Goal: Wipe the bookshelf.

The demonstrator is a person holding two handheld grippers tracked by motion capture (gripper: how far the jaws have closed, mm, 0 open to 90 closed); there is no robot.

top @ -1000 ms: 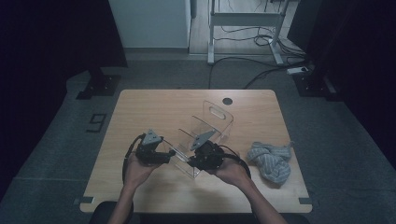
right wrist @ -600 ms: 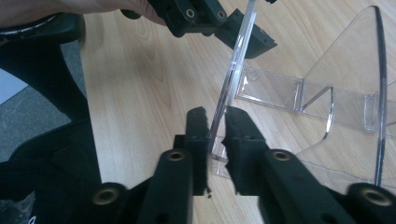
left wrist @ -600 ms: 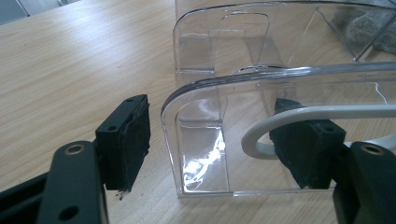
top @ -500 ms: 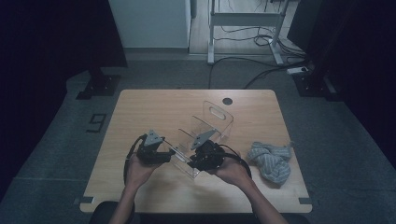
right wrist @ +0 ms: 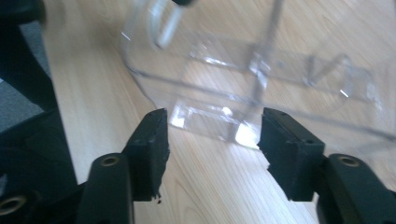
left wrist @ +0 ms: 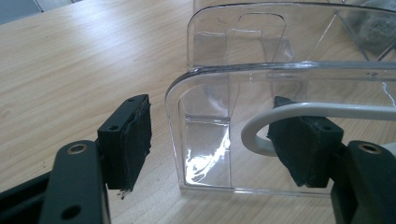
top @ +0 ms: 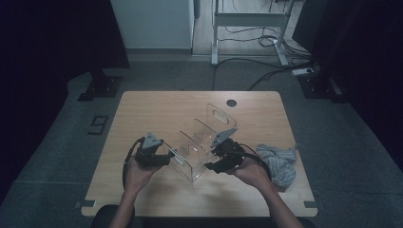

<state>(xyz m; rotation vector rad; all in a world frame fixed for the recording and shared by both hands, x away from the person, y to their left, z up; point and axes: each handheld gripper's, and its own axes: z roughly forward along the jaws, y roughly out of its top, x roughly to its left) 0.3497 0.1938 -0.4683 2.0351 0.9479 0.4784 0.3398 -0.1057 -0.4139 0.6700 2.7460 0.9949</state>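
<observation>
A clear plastic organiser (top: 202, 145), divided into compartments, lay on its side on the wooden table (top: 157, 107), its long axis running from the near edge diagonally away toward the far right. Its near end sat between the two grippers, touching or almost touching both.

The left gripper (top: 167, 158), at the organiser's near left corner, straddled one clear end wall (left wrist: 205, 130): one pad stood outside the wall, the other inside behind it, with a visible gap on the outer side, so the jaws were parted and not pressing. A white cable (left wrist: 322, 112) looped over its inner pad.

The right gripper (top: 212, 166) sat just right of the near end. Its jaws had just been opening and stood apart with nothing between them; in the right gripper view the organiser's near corner (right wrist: 219, 123) lay just ahead of the pads.

Both hands seemed about equally near, the left already astride the wall. A striped grey cloth (top: 280, 164) lay crumpled just beyond the right hand (top: 252, 172).
</observation>
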